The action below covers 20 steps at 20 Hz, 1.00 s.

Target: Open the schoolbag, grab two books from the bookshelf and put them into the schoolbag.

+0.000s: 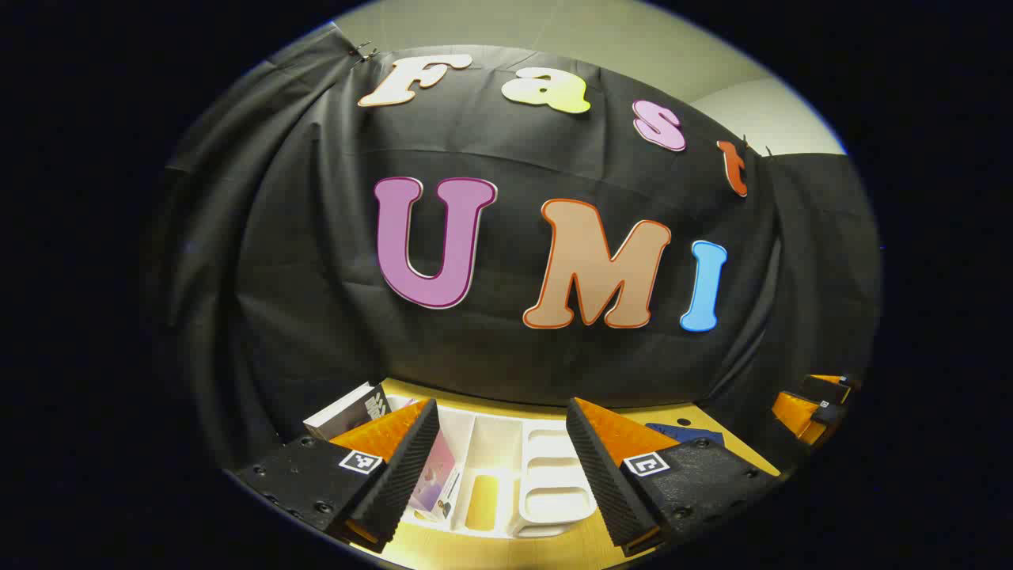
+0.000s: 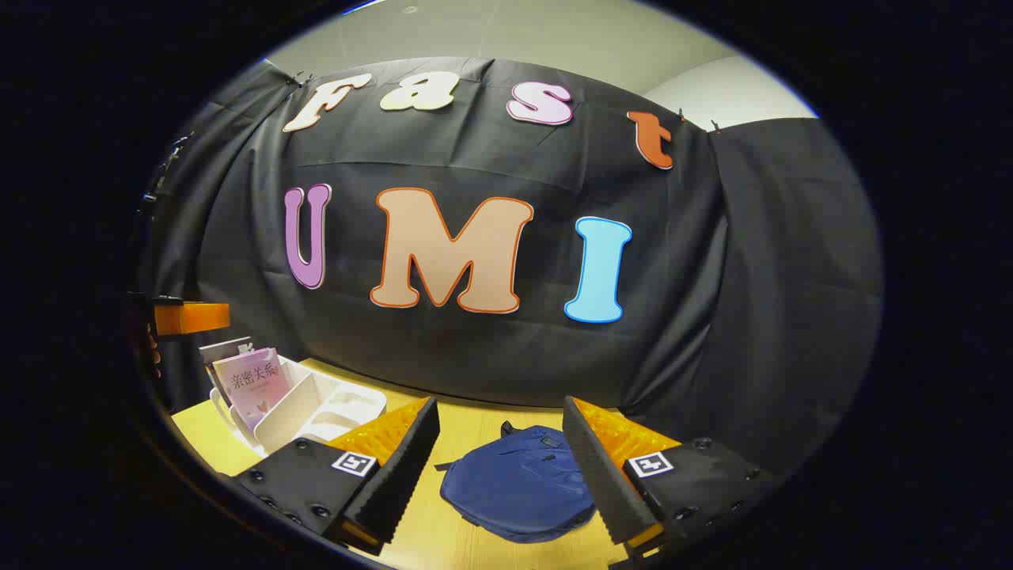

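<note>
Left gripper (image 1: 502,463) spread, holding nothing, above white bookshelf (image 1: 506,475) | right gripper (image 2: 500,467) spread, holding nothing, above blue schoolbag (image 2: 518,483) lying flat on yellow table (image 2: 475,423) | books (image 2: 252,384) upright in shelf's end compartment | progress: bag appears closed, nothing packed; all steps remain.

The left gripper (image 1: 502,467) has its two fingers (image 1: 396,475) spread wide apart, and they hold nothing. The right gripper (image 2: 498,467) is just the same, with its fingers (image 2: 392,471) far apart and nothing between them. Both grippers are up in the air and point forward.
</note>
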{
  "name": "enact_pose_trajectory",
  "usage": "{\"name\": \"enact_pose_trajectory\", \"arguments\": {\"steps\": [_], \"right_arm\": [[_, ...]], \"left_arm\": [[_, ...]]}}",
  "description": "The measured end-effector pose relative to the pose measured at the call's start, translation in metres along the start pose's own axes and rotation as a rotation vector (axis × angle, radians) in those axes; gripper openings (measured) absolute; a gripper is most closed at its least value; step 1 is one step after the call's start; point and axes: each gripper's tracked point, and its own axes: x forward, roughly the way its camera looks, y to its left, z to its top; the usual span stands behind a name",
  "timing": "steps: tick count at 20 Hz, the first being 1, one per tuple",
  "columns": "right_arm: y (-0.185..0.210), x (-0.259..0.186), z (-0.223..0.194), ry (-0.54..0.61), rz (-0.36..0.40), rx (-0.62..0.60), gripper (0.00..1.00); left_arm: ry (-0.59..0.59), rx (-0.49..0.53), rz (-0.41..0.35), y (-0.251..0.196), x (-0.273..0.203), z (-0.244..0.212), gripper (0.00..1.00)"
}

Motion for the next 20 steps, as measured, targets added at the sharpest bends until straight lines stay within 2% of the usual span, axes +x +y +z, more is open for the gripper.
{"name": "enact_pose_trajectory", "arguments": {"steps": [3,4,7,8,9,10,11,12,13,16,17,18,20], "right_arm": [[-0.006,0.007,-0.005,0.017,-0.007,0.008,1.0],[-0.01,0.009,-0.009,0.024,-0.012,0.011,1.0],[-0.016,0.014,-0.015,0.037,-0.029,0.023,1.0],[-0.018,0.014,-0.015,0.04,-0.032,0.025,1.0],[-0.019,0.014,-0.015,0.039,-0.035,0.027,0.96],[-0.02,0.014,-0.015,0.038,-0.036,0.028,1.0],[-0.021,0.014,-0.015,0.038,-0.038,0.027,1.0],[-0.022,0.014,-0.017,0.037,-0.041,0.024,1.0],[-0.023,0.014,-0.018,0.041,-0.041,0.022,1.0],[-0.024,0.013,-0.024,0.055,-0.034,0.0,1.0],[-0.023,0.013,-0.027,0.061,-0.027,-0.01,1.0],[-0.022,0.014,-0.03,0.071,-0.018,-0.022,1.0],[-0.022,0.018,-0.039,0.091,0.006,-0.069,1.0]], "left_arm": [[0.013,0.0,0.013,0.003,0.005,-0.004,0.92],[0.019,0.001,0.013,0.003,0.006,-0.007,0.94],[0.027,0.006,0.014,0.002,0.008,-0.01,0.92],[0.031,0.006,0.013,0.001,0.009,-0.013,0.94],[0.034,0.003,0.008,-0.001,0.008,-0.014,0.94],[0.033,-0.002,0.002,-0.002,0.007,-0.015,0.94],[0.028,-0.007,-0.001,-0.003,0.007,-0.013,0.97],[0.027,-0.009,0.002,-0.003,0.009,-0.014,0.92],[0.029,-0.008,0.007,-0.001,0.008,-0.015,0.94],[0.031,0.006,0.019,0.003,0.006,-0.016,0.92],[0.033,0.013,0.025,0.004,0.005,-0.016,0.94],[0.038,0.021,0.031,0.006,0.005,-0.019,0.92],[0.047,0.03,0.04,0.01,0.003,-0.022,0.94]]}}
